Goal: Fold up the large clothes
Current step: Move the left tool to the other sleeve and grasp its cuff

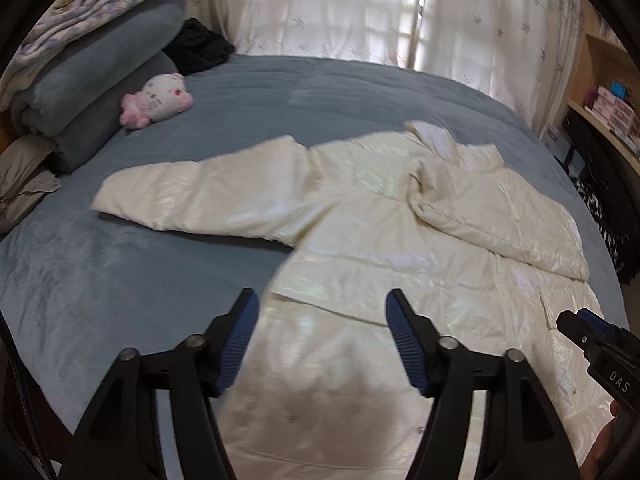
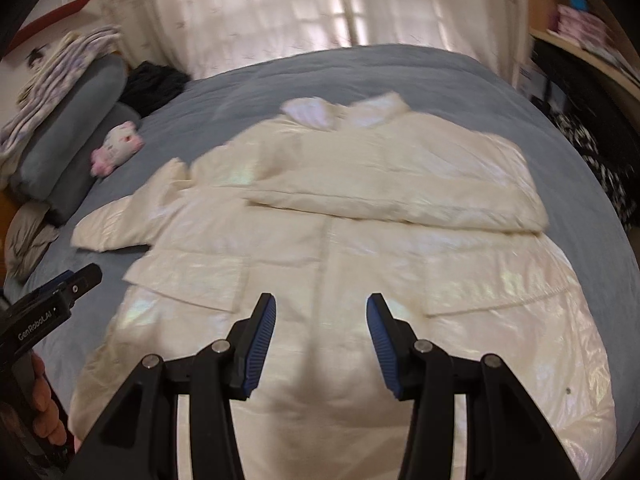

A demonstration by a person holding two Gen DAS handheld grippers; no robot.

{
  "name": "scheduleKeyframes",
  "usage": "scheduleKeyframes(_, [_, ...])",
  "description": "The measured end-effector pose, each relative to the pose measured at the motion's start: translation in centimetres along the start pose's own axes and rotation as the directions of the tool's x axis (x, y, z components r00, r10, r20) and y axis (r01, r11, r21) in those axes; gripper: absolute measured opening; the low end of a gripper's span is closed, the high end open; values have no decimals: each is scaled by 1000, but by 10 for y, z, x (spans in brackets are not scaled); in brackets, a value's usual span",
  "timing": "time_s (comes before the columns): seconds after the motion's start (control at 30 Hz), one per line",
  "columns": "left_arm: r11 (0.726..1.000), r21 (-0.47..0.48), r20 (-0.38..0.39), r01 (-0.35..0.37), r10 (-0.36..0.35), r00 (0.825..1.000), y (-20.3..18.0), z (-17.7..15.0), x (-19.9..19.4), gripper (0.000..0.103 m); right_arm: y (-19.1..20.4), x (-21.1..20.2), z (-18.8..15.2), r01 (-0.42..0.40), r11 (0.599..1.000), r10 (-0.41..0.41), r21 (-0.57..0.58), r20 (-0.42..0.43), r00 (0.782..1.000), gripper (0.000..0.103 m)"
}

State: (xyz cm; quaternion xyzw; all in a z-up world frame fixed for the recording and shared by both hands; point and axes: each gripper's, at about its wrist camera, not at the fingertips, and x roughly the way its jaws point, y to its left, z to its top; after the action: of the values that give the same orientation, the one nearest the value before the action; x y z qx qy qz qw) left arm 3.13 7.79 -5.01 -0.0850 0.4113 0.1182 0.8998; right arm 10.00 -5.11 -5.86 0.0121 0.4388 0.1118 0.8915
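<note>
We're over the near end of the cream puffer jacket [image 1: 360, 216], which lies flat on the blue-grey bed cover [image 1: 120, 280] with its collar toward the curtains [image 1: 328, 4] and its hem toward us, so the long axis runs straight away from both grippers. One sleeve [image 2: 400, 200] is already folded across the chest; the other sleeve [image 1: 192, 196] still sticks out flat toward the pillow stack [image 1: 96, 72], cuff near the pink plush toy [image 1: 158, 100]. That's the relation that matters: the loose sleeve lies ahead and off to the left of our left gripper [image 1: 322, 340], well apart from the right gripper [image 2: 322, 340], so our call is that the left hand takes it. Both sets of jaws stand apart with nothing between the pads, left a bit wider than right, and both hover above the lower body of the jacket. Hard to read: both views are motion-blurred, so seams and pocket flaps are smeared. The hem drops out of both views beneath the gripper bodies, so we can't tell whether it lies straight. We can't make out the zipper, nor see how the jacket's underside lies.
</note>
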Motion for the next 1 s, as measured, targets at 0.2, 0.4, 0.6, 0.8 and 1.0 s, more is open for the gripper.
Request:
scheduleKeyframes(0.2, [999, -45, 28, -22, 23, 999, 57, 11, -8, 75, 58, -3, 15, -40, 994, 43, -100, 33, 999, 52])
scheduleKeyframes(0.4, [991, -131, -10, -2, 1, 1000, 128, 17, 17, 78, 110, 15, 31, -49, 983, 60, -176, 54, 997, 53])
scheduleKeyframes(0.6, [938, -318, -41, 136, -157, 987, 216, 21, 72, 78, 148, 52, 42, -59, 975, 68, -216, 34, 997, 53])
scheduleKeyframes(0.8, [836, -467, -11, 287, -330, 944, 278, 21, 130, 78, 177, 91, 49, -57, 969, 62, -242, 16, 998, 53])
scheduleKeyframes(1.0, [775, -549, -11, 313, -380, 925, 309, 29, 187, 78, 199, 126, 60, -55, 971, 57, -233, 1, 998, 52])
